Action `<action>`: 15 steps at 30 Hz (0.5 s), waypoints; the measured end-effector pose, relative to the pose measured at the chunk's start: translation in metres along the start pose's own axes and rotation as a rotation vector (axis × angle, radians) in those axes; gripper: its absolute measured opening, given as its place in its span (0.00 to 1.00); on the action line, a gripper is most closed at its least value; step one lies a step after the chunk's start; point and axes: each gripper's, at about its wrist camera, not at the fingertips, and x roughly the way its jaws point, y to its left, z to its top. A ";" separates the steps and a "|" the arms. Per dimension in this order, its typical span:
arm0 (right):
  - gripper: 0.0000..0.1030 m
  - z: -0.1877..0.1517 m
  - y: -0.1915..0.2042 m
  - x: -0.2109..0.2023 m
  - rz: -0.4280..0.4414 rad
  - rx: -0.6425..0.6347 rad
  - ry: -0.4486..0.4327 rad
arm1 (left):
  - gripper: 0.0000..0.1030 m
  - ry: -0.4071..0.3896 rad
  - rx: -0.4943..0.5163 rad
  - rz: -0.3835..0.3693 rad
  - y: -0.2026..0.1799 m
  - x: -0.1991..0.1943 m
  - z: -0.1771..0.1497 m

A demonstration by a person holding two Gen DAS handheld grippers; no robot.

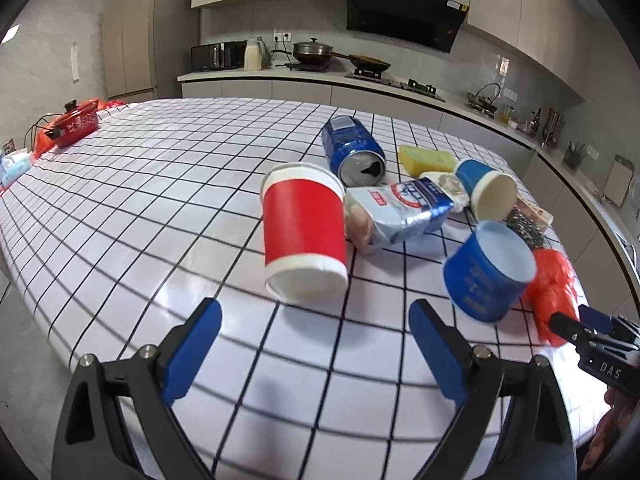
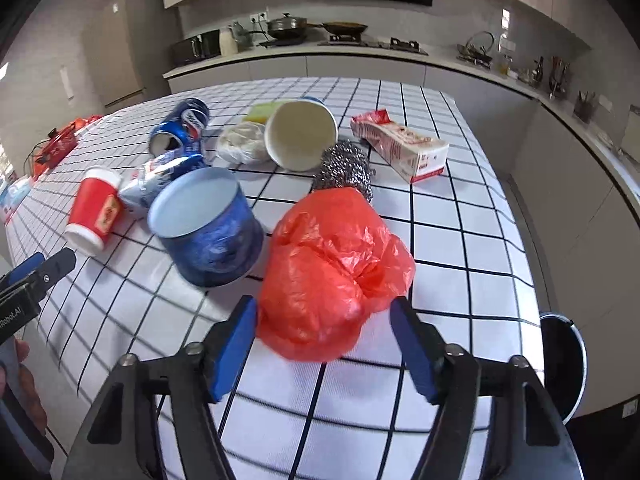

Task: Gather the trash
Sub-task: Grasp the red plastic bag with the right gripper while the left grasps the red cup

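Observation:
A red paper cup (image 1: 304, 236) lies on its side on the checked tablecloth (image 1: 160, 200), just ahead of my left gripper (image 1: 316, 320). That gripper stands open and holds nothing. A crumpled red plastic bag (image 2: 332, 272) lies between the fingers of my right gripper (image 2: 324, 312); its left pad (image 2: 236, 344) is at the bag's edge and the right pad stands just off it. A blue paper cup (image 2: 208, 232) lies tipped beside the bag. Behind them are a blue can (image 1: 352, 148), a foil packet (image 1: 400, 212) and a second blue cup (image 1: 486, 188).
A steel scourer (image 2: 346, 172), a red-and-white carton (image 2: 404, 148), a white crumpled bag (image 2: 240, 144) and a yellow sponge (image 1: 426, 158) lie further back. A red pot (image 1: 74, 122) sits at the far left. A black bin (image 2: 564, 364) stands off the table's right edge.

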 end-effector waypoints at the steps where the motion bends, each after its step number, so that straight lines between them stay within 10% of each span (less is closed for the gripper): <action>1: 0.64 0.002 -0.002 0.005 -0.001 0.009 0.004 | 0.92 0.001 0.000 -0.001 0.001 0.004 0.003; 7: 0.56 0.017 -0.007 0.021 -0.006 0.044 0.002 | 0.87 0.023 -0.013 -0.016 0.008 0.027 0.018; 9: 0.38 0.020 -0.008 0.023 0.007 0.054 0.002 | 0.83 0.037 -0.017 -0.030 0.009 0.034 0.022; 12: 0.30 0.022 -0.008 0.024 0.024 0.064 -0.004 | 0.51 0.068 -0.011 -0.057 0.009 0.040 0.021; 15: 0.27 0.020 -0.007 0.020 0.039 0.064 -0.012 | 0.51 0.057 -0.010 -0.076 0.010 0.035 0.019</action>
